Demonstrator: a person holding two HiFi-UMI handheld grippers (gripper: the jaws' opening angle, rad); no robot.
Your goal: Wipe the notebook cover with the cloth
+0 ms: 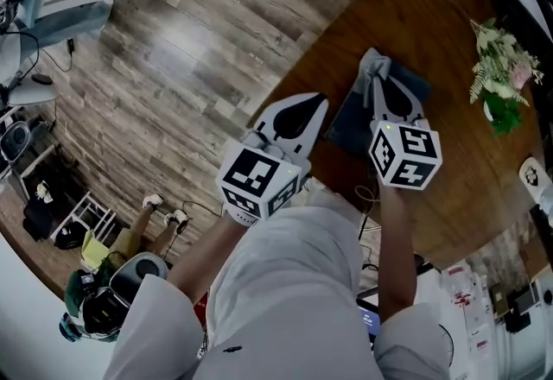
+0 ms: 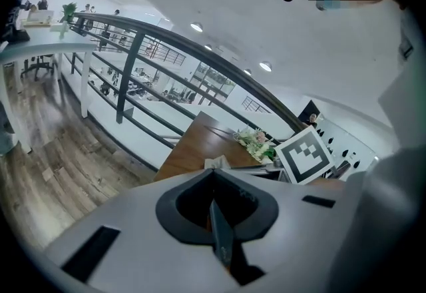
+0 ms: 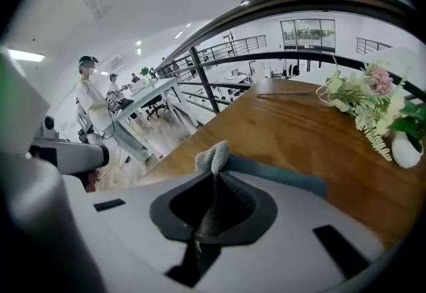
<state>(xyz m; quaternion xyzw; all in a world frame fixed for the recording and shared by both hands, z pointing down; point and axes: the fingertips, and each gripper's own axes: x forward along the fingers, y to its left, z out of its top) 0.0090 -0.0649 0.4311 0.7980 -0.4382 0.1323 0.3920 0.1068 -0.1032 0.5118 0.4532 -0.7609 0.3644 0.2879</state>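
My left gripper (image 1: pixel 313 108) had its jaws pressed together with nothing between them, and it hung just beside the near edge of the notebook (image 1: pixel 350 129). My right gripper (image 1: pixel 375 85) was clamped tight on the grey cloth (image 3: pixel 213 155), a fold of it poking out past the tips. The cloth rested on the dark blue notebook, which lay flat on the wooden table (image 1: pixel 432 15).
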